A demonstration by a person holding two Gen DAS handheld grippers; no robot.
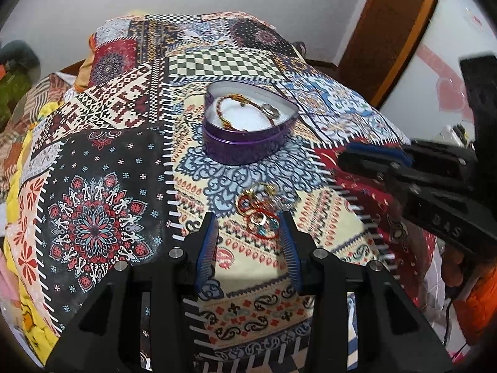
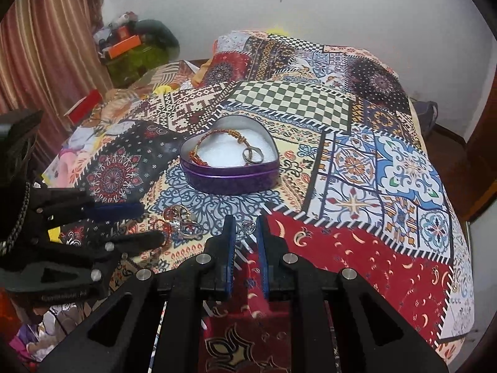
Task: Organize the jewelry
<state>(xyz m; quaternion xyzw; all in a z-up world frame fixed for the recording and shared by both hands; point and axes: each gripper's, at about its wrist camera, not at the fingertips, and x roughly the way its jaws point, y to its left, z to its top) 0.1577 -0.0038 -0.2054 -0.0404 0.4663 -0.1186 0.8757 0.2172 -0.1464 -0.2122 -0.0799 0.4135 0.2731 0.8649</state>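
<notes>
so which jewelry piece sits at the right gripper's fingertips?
The lone silver ring, lying on the cloth at the right gripper tips. The red-and-gold pile sits by the left gripper; others are in the heart tin.

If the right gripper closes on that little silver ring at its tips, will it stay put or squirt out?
The silver ring looks small, hard and smooth, so it may slip. It lies on soft patterned cloth, which could let it sink or tilt. The right gripper brackets it narrowly.
</notes>
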